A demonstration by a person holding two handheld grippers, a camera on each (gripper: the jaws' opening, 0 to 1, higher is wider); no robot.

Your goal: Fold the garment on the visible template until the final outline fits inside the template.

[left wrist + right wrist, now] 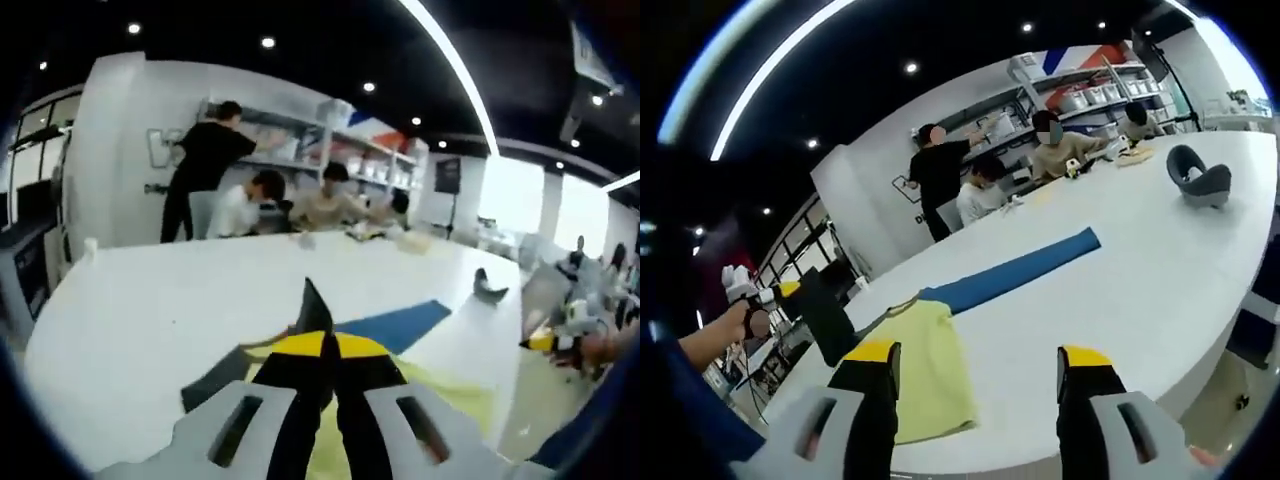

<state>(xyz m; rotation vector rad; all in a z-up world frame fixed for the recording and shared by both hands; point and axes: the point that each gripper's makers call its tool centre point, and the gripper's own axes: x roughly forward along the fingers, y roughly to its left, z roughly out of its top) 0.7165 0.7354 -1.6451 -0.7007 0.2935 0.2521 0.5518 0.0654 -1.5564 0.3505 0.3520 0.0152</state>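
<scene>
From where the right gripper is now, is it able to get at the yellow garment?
Probably yes. The right gripper has its fingers spread open and holds nothing, and the yellow garment lies flat on the white table just ahead on its left side, with nothing between them. The blue template lies farther off.

The white table (150, 320) is viewed low and close from both grippers — people at the shelves (1080, 95) are shared, upper centre in both frames.

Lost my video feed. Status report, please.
Left gripper shut on dark fabric. Right gripper open, holding nothing. Yellow garment flat on white table, blue strip alongside.
</scene>
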